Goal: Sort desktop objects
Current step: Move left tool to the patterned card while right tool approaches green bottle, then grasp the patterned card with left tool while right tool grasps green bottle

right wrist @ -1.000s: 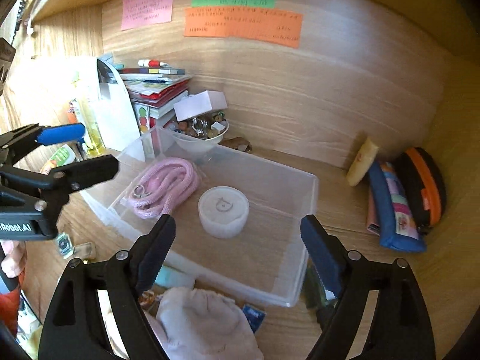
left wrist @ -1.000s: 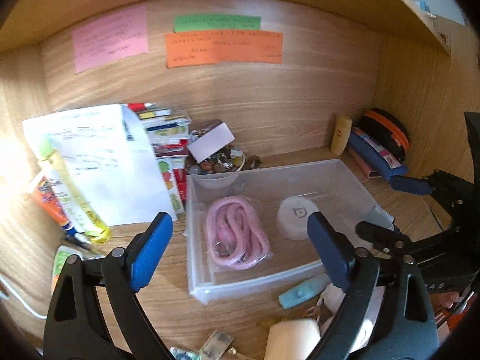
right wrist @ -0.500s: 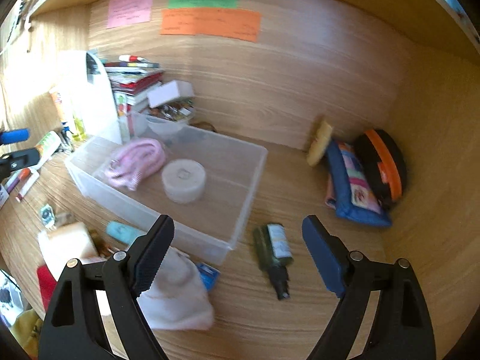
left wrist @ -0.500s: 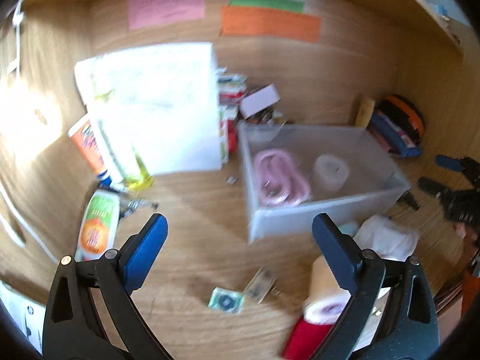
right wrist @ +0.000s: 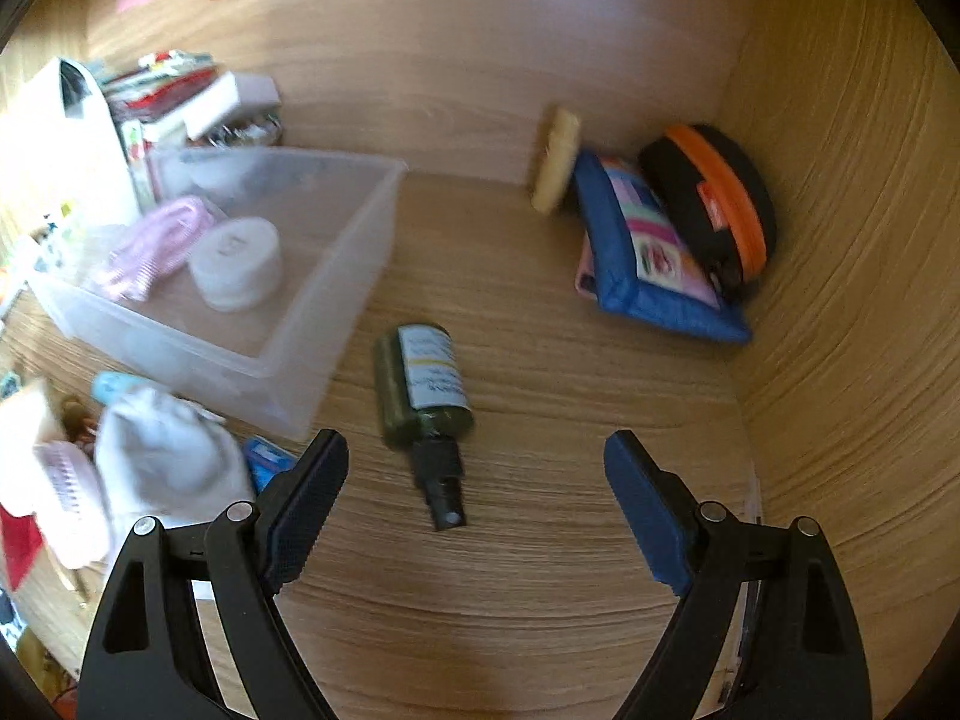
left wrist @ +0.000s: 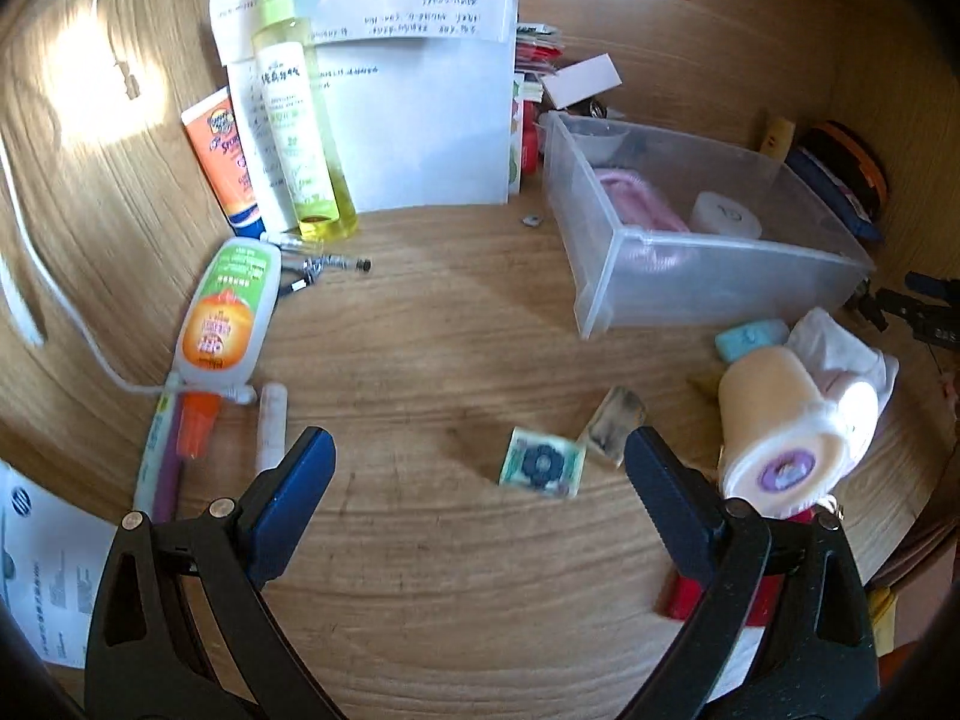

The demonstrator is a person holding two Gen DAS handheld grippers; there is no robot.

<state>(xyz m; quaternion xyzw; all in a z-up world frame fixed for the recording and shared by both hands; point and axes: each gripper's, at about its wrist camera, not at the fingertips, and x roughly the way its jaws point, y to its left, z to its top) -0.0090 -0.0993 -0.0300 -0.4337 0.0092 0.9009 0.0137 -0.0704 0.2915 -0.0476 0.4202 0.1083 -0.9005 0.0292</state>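
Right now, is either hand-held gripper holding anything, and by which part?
Nothing is held. The left hand-held gripper and right hand-held gripper are both open and empty.

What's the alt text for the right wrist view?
Open right tongs hover over a dark green spray bottle lying on a wooden desk. A clear bin holding a pink cord and white round container sits to the left.

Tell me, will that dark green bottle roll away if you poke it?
Probably. The bottle is round and lies on its side on the bare desk, so a sideways poke likely rolls it. Its narrow black nozzle may make it curve.
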